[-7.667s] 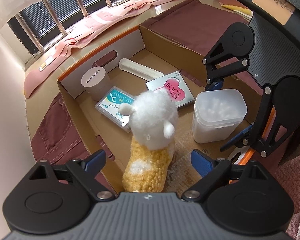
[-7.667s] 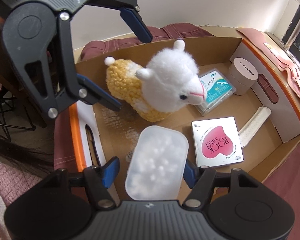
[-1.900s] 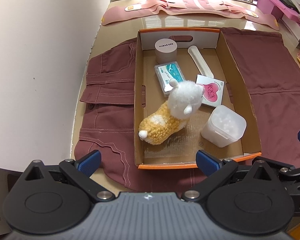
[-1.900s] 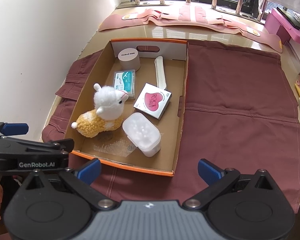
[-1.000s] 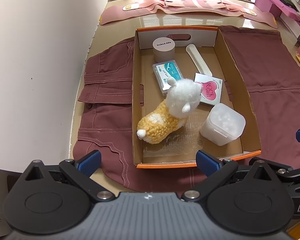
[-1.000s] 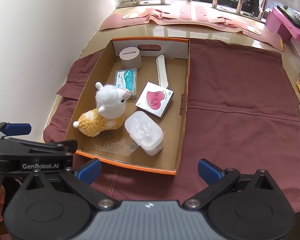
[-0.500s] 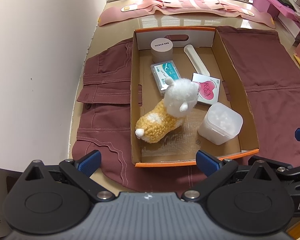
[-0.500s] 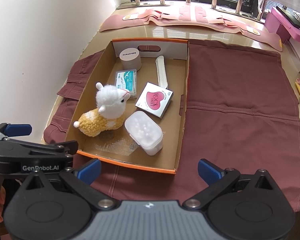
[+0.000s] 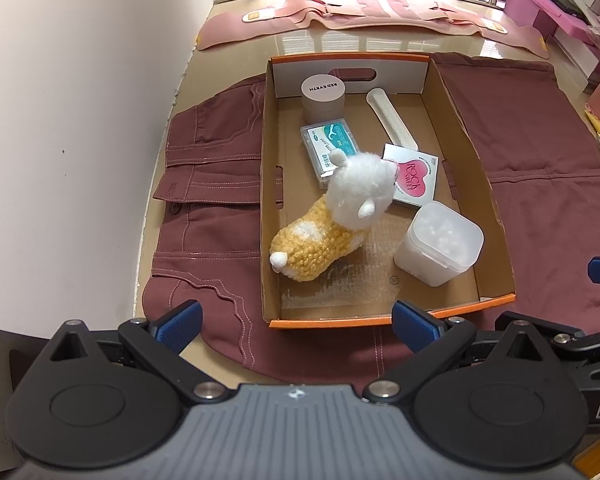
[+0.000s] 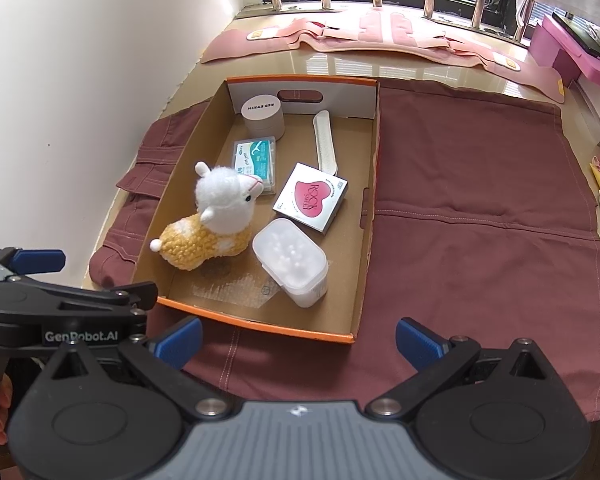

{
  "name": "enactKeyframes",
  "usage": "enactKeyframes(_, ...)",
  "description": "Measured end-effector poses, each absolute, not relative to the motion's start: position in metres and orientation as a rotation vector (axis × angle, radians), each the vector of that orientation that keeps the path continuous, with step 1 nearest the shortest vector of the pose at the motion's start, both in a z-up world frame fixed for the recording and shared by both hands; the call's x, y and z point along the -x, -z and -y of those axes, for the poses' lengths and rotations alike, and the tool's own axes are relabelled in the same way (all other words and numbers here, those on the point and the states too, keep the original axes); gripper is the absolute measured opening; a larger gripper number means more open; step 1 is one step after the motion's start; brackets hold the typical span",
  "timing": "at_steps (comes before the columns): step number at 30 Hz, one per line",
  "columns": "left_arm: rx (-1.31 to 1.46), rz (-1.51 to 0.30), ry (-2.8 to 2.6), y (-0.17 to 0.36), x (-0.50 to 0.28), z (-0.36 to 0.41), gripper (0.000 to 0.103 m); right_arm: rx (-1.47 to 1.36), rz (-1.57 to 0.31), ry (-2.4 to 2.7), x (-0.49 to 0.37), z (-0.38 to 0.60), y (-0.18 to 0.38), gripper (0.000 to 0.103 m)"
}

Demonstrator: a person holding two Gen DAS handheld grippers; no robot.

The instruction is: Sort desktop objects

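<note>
An open cardboard box (image 9: 496, 208) (image 10: 370, 184) with orange edges holds a white and yellow alpaca plush (image 9: 336, 220) (image 10: 216, 220), a clear tub of cotton buds (image 9: 440, 244) (image 10: 290, 260), a pink heart "Rock Sweet" box (image 9: 412, 176) (image 10: 312, 196), a teal floss pick box (image 9: 330, 142) (image 10: 256, 158), a round beige jar (image 9: 323, 94) (image 10: 262, 114) and a white emery board (image 9: 392, 122) (image 10: 326, 142). My left gripper (image 9: 296, 326) and right gripper (image 10: 298, 340) are both open and empty, held back above the box's near edge.
The box rests on a maroon cloth (image 10: 480, 220) spread over a beige desk. A white wall stands to the left. Pink fabric pieces (image 10: 380, 40) lie along the window sill. Pink boxes (image 9: 560, 16) sit at the far right.
Both grippers let go of the plush and the tub and pulled back high above the box. Over the last second the views only drift slightly.
</note>
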State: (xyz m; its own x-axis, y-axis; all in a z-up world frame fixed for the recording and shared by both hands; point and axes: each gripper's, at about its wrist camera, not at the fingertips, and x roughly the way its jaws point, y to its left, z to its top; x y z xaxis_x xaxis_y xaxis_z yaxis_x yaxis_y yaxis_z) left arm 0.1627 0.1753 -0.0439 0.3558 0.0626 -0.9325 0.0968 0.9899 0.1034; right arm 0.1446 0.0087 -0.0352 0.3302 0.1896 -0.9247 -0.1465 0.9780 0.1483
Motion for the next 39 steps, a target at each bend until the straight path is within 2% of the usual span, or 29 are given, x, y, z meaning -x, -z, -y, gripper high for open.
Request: enactKeyframes(39,-0.154,-1.15,0.015,0.0443,-0.1543,-0.174,0.103,-0.046,-1.199,-0.224,-0.1357,-0.0052,0.0326,0.103)
